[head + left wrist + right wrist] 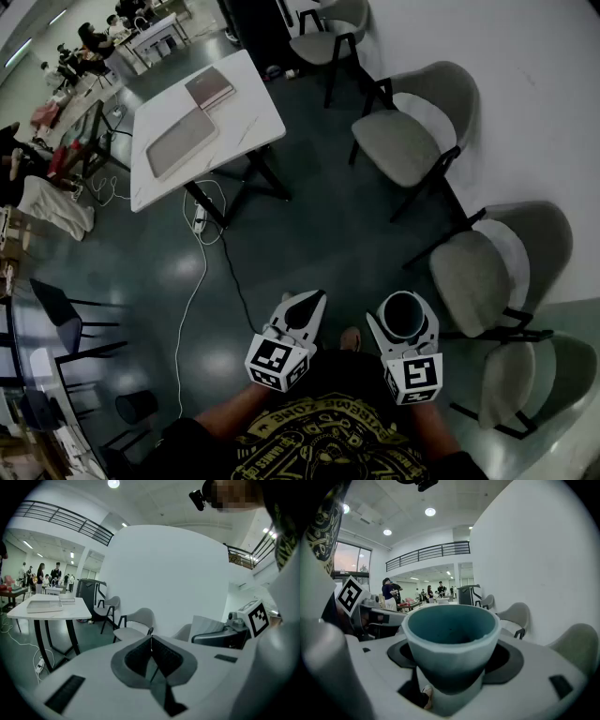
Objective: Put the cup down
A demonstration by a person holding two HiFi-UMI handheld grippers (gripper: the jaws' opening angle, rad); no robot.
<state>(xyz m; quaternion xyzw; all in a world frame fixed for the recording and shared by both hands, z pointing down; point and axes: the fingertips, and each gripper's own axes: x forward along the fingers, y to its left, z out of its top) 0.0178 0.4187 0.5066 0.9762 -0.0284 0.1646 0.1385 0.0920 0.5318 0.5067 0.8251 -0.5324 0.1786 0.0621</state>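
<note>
Teal, grey and white over a dark floor

The pale round cup (450,639) is teal inside. The left gripper (310,304) and right gripper (403,324) are whitish-grey with dark grey pads (133,660) and black-and-white square-patterned marker cubes (277,362). The tabletop (255,105) is white, the chairs (403,142) grey-beige on black frames, the glossy floor (309,234) dark green. The person's black shirt (323,442) bears yellow print.

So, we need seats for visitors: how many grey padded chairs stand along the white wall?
4 grey padded chairs: one at the top, one below it, one right of the cup, one at the bottom right. Others may lie out of frame.
</note>
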